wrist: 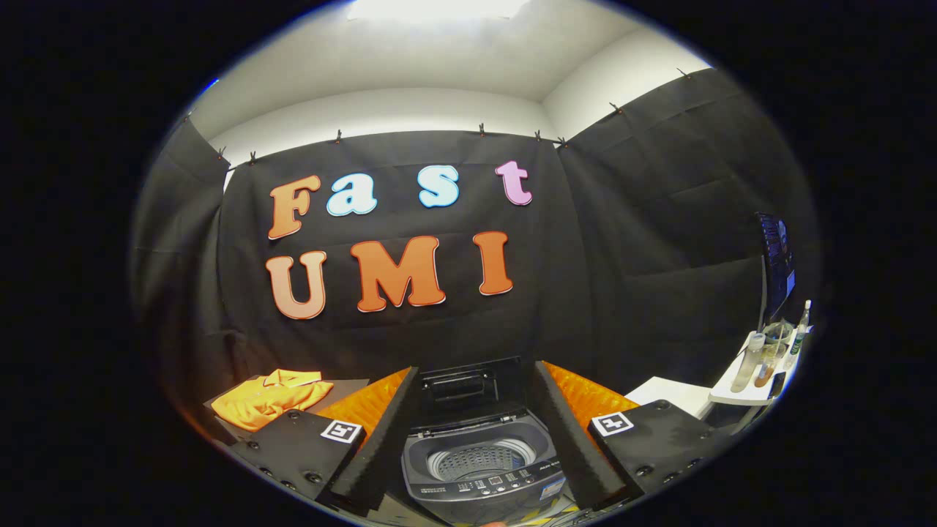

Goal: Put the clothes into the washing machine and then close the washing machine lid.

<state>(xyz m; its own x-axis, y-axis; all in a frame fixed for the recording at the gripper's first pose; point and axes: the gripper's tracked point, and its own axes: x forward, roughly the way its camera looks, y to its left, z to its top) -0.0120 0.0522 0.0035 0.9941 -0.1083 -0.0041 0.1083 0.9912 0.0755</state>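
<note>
Far left, beyond the left finger: a crumpled orange-yellow garment (267, 399) is seen lying on a dark flat-topped stand (351, 384), well apart from the gripper. It is judged to be the clothes to be loaded; nothing has been picked up yet. It sits beside the machine, probably so that one short sideways carry is enough.

Centre: the two-finger gripper (476, 439) is held spread wide, with nothing between its black foam-faced fingers (381, 446). No contact with anything is seen. The wide spread is judged to suit a soft, bulky item.

Between the fingers and just ahead: a small grey top-loading washing machine (479, 476) is framed. Its dark lid (468, 384) is raised upright at the back, so the round perforated drum (479, 461) is exposed and looks empty. The control panel runs along the near edge. The lid being up is what the loading step needs; closing is left for last.

Right, beyond the right finger: a white shelf (739, 395) carrying a few bottles (754, 359) is seen, with a dark monitor (776, 263) above it. These are judged irrelevant and to be kept clear of.

Next move, as judged: a swing left and down onto the garment, with the fingers closed on a raised fold.
</note>
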